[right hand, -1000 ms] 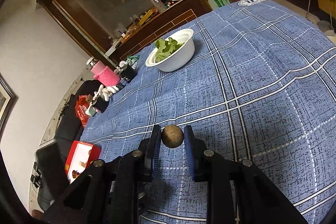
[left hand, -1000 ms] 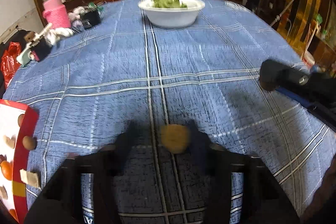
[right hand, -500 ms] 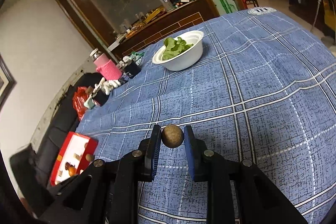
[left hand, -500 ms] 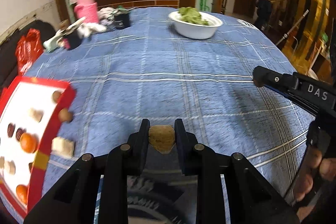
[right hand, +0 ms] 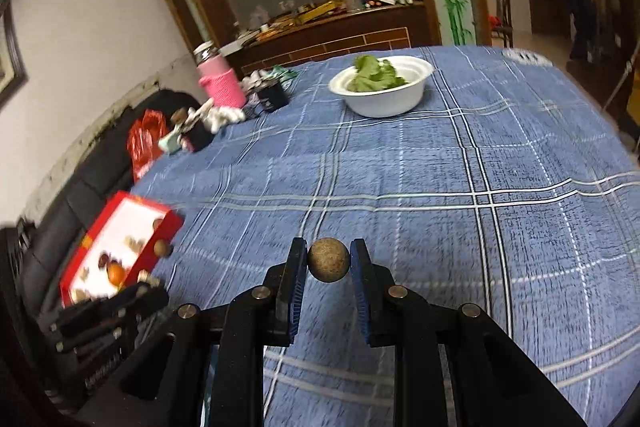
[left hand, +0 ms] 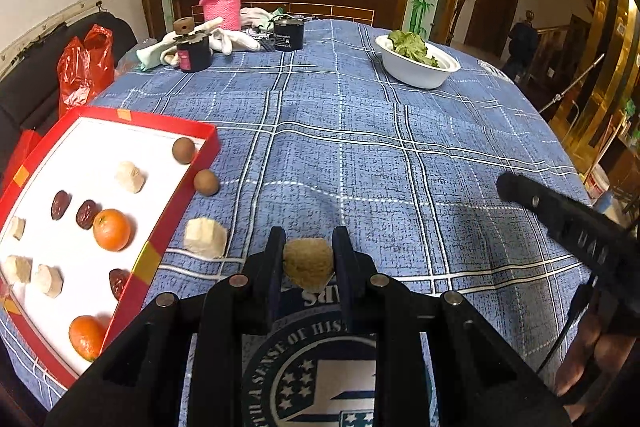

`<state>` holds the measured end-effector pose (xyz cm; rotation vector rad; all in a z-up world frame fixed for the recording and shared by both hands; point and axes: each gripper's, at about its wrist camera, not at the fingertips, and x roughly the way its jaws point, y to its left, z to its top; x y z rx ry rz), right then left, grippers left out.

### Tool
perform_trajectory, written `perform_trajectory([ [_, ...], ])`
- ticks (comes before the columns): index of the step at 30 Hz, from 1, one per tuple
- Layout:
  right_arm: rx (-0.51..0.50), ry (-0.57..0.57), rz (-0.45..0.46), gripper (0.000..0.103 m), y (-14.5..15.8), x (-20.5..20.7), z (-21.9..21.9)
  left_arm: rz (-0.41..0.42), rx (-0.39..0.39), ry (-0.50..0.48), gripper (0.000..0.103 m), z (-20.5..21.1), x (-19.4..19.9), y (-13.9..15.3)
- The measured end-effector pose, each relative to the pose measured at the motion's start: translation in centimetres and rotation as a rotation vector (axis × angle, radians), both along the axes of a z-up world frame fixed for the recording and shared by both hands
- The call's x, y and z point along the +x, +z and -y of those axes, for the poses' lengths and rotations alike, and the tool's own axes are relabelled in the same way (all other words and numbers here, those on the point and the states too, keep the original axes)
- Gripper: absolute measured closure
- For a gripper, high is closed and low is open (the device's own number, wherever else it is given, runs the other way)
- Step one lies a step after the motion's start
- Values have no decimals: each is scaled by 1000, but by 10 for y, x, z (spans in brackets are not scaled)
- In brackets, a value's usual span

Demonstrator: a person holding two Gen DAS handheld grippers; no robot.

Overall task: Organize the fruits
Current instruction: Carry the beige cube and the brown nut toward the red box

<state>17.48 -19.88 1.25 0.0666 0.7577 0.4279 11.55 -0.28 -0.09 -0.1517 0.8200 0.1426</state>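
above the blue cloth (left hand: 360,155), left tool (left hand: 308,259) clamped on a tan lump (left hand: 308,263), right tool (right hand: 328,261) on a brown ball (right hand: 328,259)

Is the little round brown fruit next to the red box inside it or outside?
Outside. The round brown fruit lies on the blue checked tablecloth, touching the red box's outer wall.

Shallow red cardboard tray (left hand: 176,195) sits at the blue checked tablecloth's (left hand: 360,155) left edge; round white bowl (left hand: 416,71) far right, pink knitted-sleeve bottle (left hand: 221,5) behind.
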Motion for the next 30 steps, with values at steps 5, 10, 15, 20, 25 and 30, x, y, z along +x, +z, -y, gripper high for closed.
perform_trajectory([
  [5, -86, -9, 17, 80, -2, -21, -16, -6, -16, 5, 82, -6, -8, -4],
  [10, -130, -20, 19, 80, -4, -30, -25, 10, -25, 9, 82, -13, -16, -1],
  [15, -158, -11, 23, 80, -7, -38, -35, 19, -28, 13, 82, -18, -21, -1],
  [20, -169, -1, 22, 80, -8, -42, -43, 24, -27, 16, 82, -22, -25, -1],
  [25, -178, 6, 25, 80, -9, -46, -50, 20, -21, 21, 82, -23, -27, -4],
  [30, -182, 15, 23, 80, -12, -51, -54, 19, -17, 28, 82, -26, -29, -5],
])
